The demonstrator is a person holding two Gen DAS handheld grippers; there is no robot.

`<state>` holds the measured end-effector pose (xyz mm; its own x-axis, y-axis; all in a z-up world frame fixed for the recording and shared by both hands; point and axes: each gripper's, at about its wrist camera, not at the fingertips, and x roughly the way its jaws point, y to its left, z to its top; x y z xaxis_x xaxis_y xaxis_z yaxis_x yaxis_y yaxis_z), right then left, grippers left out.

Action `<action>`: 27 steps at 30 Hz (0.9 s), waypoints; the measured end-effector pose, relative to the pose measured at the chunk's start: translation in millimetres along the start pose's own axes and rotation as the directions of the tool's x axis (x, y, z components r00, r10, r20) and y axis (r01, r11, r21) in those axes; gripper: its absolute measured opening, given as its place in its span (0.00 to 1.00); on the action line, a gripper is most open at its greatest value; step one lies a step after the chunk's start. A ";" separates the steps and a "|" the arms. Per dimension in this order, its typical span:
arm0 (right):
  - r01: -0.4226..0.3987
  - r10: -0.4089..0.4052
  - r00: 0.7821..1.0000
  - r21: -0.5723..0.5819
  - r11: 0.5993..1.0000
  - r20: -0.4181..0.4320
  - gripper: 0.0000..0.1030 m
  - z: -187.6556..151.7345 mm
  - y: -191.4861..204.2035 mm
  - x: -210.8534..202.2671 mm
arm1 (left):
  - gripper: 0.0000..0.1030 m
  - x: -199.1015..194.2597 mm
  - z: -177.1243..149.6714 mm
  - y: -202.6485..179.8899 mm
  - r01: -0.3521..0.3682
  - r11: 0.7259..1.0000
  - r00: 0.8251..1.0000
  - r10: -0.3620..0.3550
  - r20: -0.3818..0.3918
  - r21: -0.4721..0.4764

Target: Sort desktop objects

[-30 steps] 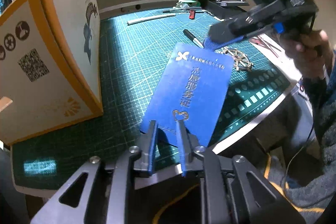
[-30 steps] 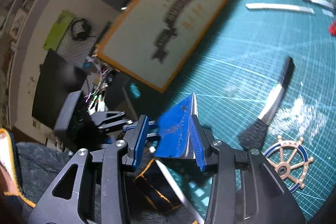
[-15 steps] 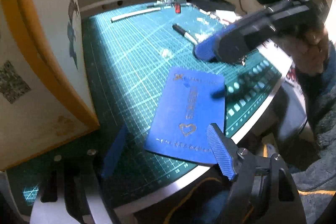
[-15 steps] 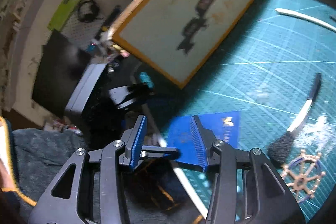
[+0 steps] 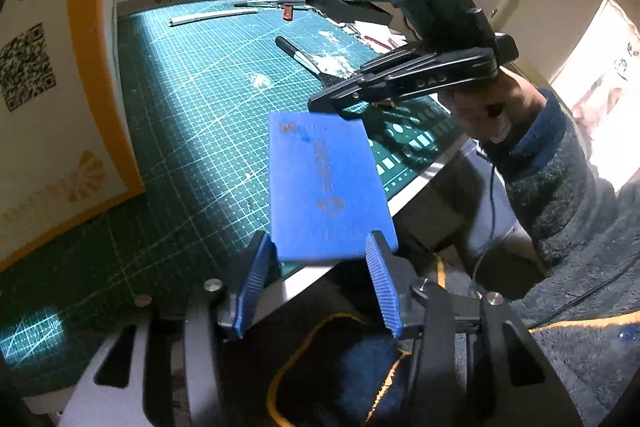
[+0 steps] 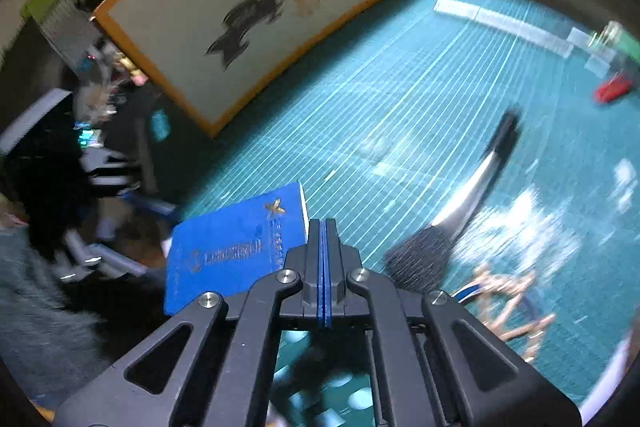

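Closing around the blue booklet (image 5: 326, 187), the left gripper (image 5: 316, 267) could nudge it off the mat's (image 5: 192, 99) near edge. The right gripper (image 6: 323, 227) is fully closed, holding nothing, just beside the booklet's far end.

Right gripper (image 6: 323, 227) jaws pressed together, empty, beside blue booklet (image 6: 236, 247); brush (image 6: 452, 227) on green mat (image 6: 400, 99).
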<state>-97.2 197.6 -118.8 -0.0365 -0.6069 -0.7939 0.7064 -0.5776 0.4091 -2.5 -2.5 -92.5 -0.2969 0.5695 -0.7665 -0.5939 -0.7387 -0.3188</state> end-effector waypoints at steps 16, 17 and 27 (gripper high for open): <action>-0.248 0.233 0.969 0.250 0.936 0.087 0.58 -44.9 6.7 -28.2 | 0.71 17.4 13.7 -15.2 -0.016 0.998 0.998 0.019 -0.055 0.058; -0.299 0.278 0.954 0.304 0.904 0.113 0.58 -61.9 6.9 -31.6 | 0.71 17.3 13.9 -14.4 -0.010 0.998 0.998 0.014 -0.058 0.061; -0.439 0.387 0.898 0.512 0.739 0.211 0.54 -136.9 11.1 2.3 | 0.71 23.6 11.6 -37.7 0.052 0.993 0.989 -0.037 -0.141 0.104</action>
<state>7.4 264.6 -177.6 0.0916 -0.8834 -0.4597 0.1762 -0.4399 0.8806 4.2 43.0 -92.2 -0.1660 0.5396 -0.8254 -0.6829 -0.6668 -0.2985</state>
